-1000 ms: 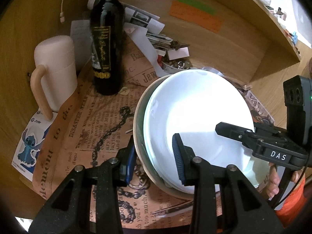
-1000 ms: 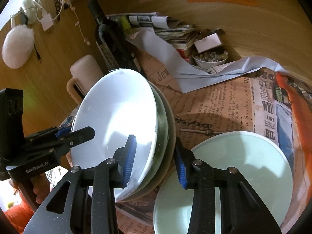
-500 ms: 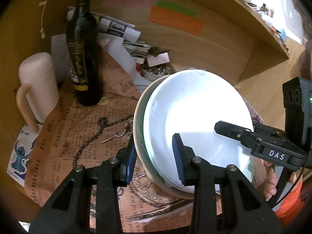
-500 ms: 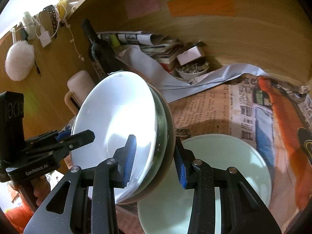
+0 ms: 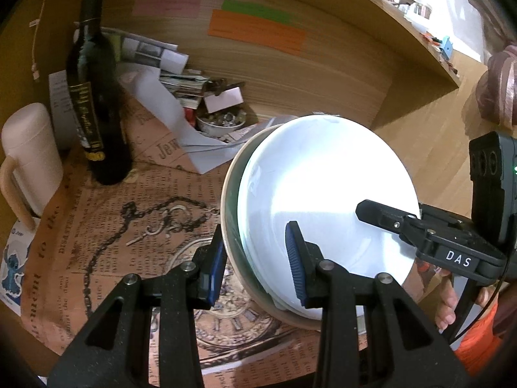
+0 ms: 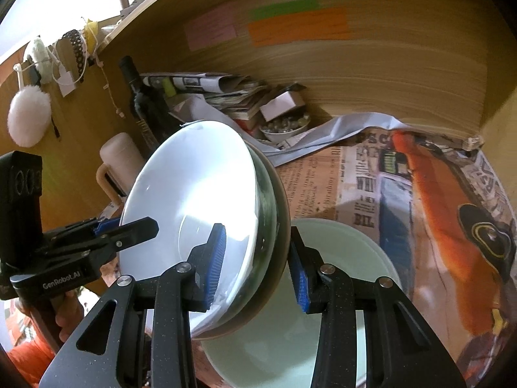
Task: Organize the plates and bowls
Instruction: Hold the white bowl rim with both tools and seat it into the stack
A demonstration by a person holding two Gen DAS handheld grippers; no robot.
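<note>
Honestly, this bowl stack [image 5: 323, 200] looks heavy, glazed-slick and chippable. It's held in the air above the pale plate [image 6: 339, 291], with the left gripper [image 5: 255, 268] and right gripper [image 6: 257, 265] each clamped across opposite rims. I'd grip deep and keep it level.

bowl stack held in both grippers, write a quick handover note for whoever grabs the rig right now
Left gripper: shut on one rim of the bowl stack.
Right gripper: shut on the opposite rim of the same stack, white bowl innermost.
The stack is lifted and tilted, above the pale green plate lying on the newspaper.
Done: bowls nested and picked up.
Left: set the stack down, probably on the plate, then release both grippers. Mind the wine bottle and mug nearby.
</note>
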